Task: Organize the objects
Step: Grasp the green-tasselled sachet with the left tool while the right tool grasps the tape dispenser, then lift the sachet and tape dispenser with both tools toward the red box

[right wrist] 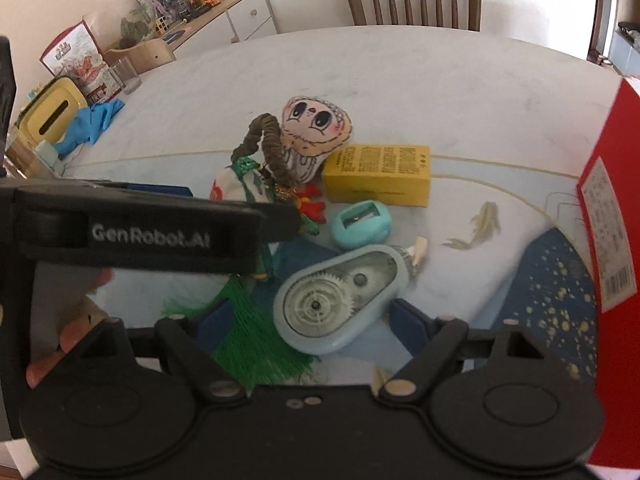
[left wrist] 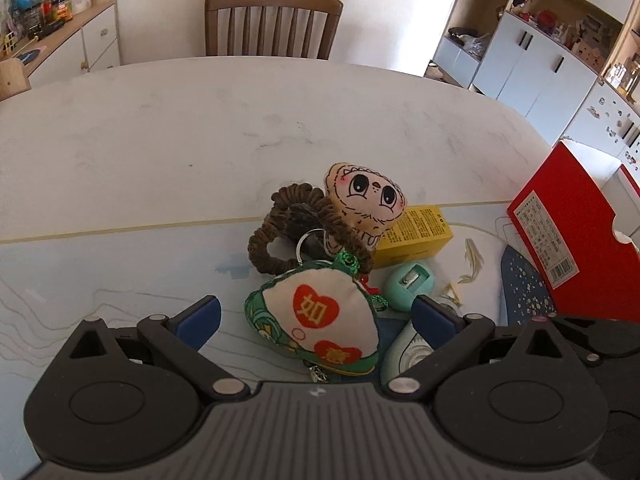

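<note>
A cluster of small objects lies on the table mat. My left gripper (left wrist: 316, 316) is open, its blue pads either side of a green-edged embroidered sachet (left wrist: 316, 320) with red hearts. Behind it lie a brown hair tie (left wrist: 280, 232), a big-eyed plush charm (left wrist: 364, 200), a yellow box (left wrist: 416, 236) and a teal pencil sharpener (left wrist: 408, 284). My right gripper (right wrist: 312, 316) is open around a pale blue correction tape dispenser (right wrist: 340, 300), beside the sachet's green tassel (right wrist: 248, 336). The sharpener (right wrist: 362, 224), yellow box (right wrist: 378, 174) and plush charm (right wrist: 316, 128) lie beyond. The left gripper's body (right wrist: 152, 236) crosses the left of the right wrist view.
A red box (left wrist: 568, 240) stands at the right edge of the table (left wrist: 160, 140); it also shows in the right wrist view (right wrist: 612, 220). A wooden chair (left wrist: 272, 20) stands at the far side. A yellow tissue box (right wrist: 52, 116), blue cloth (right wrist: 92, 124) and glass (right wrist: 126, 76) are far left.
</note>
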`<action>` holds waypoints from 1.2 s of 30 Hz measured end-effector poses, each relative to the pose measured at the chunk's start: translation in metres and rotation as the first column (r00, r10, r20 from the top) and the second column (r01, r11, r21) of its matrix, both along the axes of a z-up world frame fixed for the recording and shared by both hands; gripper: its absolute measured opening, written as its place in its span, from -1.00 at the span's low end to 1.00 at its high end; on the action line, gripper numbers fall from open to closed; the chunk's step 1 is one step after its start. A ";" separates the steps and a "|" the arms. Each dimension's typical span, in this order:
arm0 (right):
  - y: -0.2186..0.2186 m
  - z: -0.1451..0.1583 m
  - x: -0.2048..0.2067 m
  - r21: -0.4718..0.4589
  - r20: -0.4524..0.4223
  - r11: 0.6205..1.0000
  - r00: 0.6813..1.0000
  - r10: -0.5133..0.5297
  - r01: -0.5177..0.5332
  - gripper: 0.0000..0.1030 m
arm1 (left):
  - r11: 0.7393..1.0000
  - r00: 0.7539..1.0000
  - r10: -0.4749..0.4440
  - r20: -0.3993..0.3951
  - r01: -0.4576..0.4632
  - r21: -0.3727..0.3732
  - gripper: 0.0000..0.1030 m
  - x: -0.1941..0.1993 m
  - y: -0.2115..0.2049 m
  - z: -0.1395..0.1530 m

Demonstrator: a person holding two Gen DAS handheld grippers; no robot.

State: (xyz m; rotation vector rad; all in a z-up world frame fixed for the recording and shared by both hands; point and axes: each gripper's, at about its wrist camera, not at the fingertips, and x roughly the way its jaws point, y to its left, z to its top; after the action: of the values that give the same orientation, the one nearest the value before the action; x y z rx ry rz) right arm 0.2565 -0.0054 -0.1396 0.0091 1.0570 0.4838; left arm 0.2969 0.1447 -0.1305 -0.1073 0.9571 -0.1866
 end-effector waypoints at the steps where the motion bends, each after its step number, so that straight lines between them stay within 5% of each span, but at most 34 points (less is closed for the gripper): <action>1: 0.002 -0.001 0.000 -0.008 0.006 1.000 1.000 0.000 0.000 0.63 | 1.000 1.000 -0.004 0.002 0.004 -0.007 0.89 0.000 0.000 -0.001; 9: 0.007 -0.001 0.000 -0.051 0.050 0.999 0.999 -0.003 0.005 0.38 | 0.999 1.000 -0.021 0.010 0.021 -0.031 0.30 -0.001 0.001 -0.003; 22: -0.010 0.001 -0.007 0.010 0.026 1.000 0.999 -0.018 0.018 0.15 | 0.997 0.999 -0.033 0.024 0.035 -0.074 0.06 -0.012 0.004 0.005; 36: -0.040 0.020 -0.035 0.090 0.038 0.996 0.999 -0.030 0.027 -0.03 | 0.996 1.000 -0.007 0.005 0.007 -0.092 0.05 -0.044 0.008 0.025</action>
State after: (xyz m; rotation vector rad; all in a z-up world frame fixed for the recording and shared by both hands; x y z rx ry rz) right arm 0.2214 -0.0458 -0.1197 0.0932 0.9954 0.5034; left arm 0.2528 0.1526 -0.1051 -0.1884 0.9449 -0.2377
